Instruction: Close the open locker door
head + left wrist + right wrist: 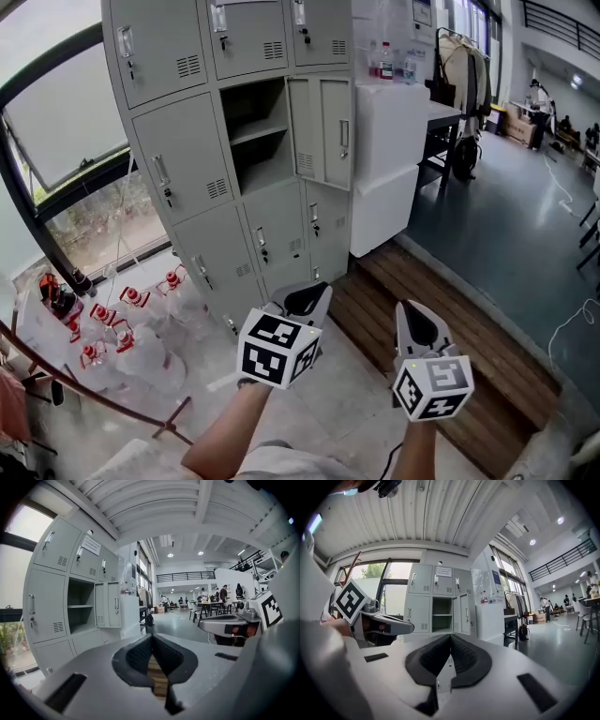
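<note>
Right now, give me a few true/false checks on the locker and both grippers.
1. The locker door stands open, swung to the right. True.
2. The open compartment holds a bag. False: only a shelf shows inside.
3. The right gripper is shut with nothing between its jaws. True.
4. The left gripper is touching the door. False: it is shut, empty and held low, well short of the lockers.
5. Bottles with red caps stand on the floor left of the lockers. True.
</note>
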A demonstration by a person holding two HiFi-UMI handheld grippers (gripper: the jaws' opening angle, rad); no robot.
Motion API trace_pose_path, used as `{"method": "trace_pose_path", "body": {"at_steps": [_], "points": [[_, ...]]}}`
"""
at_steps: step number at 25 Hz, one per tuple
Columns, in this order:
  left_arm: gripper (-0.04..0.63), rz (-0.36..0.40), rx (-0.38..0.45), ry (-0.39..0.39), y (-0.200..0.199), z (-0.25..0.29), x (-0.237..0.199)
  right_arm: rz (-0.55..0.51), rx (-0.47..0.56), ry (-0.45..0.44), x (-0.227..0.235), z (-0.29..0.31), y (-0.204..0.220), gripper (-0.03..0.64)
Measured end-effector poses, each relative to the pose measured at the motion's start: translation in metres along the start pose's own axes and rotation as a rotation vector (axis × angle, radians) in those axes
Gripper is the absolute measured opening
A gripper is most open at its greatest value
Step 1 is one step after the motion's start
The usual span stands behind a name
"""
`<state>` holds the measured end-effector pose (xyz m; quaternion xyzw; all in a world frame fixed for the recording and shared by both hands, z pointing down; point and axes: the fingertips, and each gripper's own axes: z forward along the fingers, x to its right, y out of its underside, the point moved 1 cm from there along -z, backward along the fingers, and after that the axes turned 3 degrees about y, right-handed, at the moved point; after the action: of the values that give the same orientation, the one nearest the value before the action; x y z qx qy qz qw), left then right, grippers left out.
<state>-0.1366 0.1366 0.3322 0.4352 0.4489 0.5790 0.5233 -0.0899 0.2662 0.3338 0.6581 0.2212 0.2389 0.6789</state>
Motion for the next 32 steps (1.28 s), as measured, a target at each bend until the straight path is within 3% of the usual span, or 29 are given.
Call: {"method": "trace_pose_path", "body": {"at_steps": [10,21,32], "points": [[0.008,-0.018,-0.018,0.003,0.01,0.036,-0.016,-0.003,-0.03,-0.003,0.019,0.032,0.015,0.005],[0.008,-0.045,0.018,0.019,-0.006,0.118,-0.092,-0.072,-0.059,-0.01,0.035,0.136,0.01,0.006],[0.008,-0.048,-0.003,0.054,-0.016,0.181,-0.16,-0.057,-0.09,-0.005,0.044,0.236,0.011,0.005]]}}
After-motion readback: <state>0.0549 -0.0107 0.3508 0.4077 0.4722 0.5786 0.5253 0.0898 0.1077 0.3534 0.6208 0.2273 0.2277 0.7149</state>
